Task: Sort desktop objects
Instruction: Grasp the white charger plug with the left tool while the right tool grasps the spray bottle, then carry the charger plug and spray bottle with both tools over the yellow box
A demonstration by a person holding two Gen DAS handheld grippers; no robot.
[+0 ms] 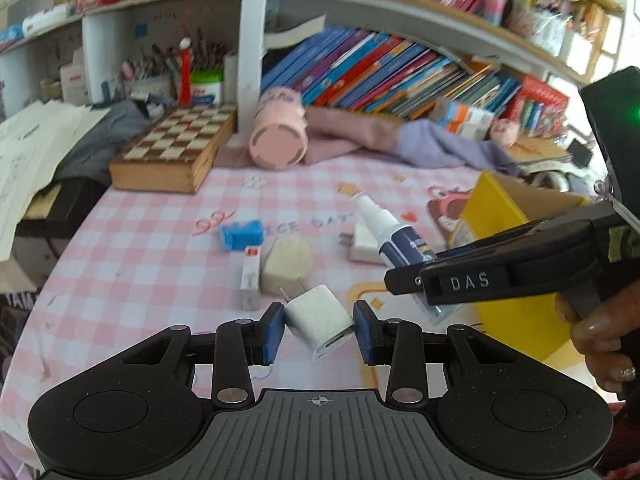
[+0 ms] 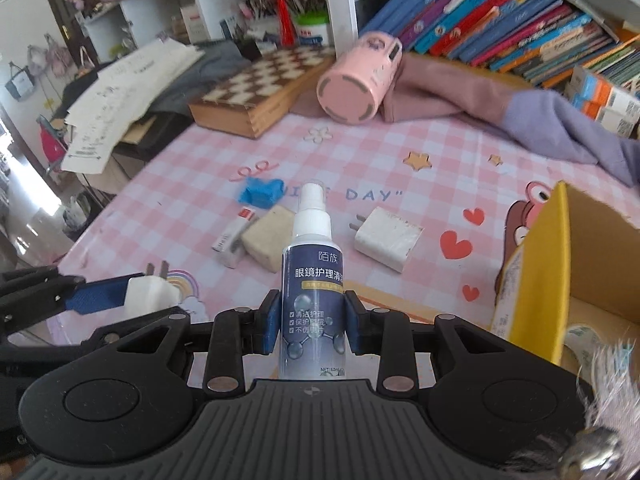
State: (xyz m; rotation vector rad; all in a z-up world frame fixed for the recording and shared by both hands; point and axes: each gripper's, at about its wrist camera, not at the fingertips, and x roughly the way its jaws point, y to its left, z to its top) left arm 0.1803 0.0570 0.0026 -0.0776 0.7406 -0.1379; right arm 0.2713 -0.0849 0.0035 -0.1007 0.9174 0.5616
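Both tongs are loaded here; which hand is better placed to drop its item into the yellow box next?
Right, probably. The right tongs hold the spray bottle close beside the open yellow box, which is on their side. The left tongs, clamped on a white charger, sit farther from it, with the right tongs between.

"das" on the right gripper (image 1: 404, 280), "day" on the checked tablecloth (image 2: 372, 194)
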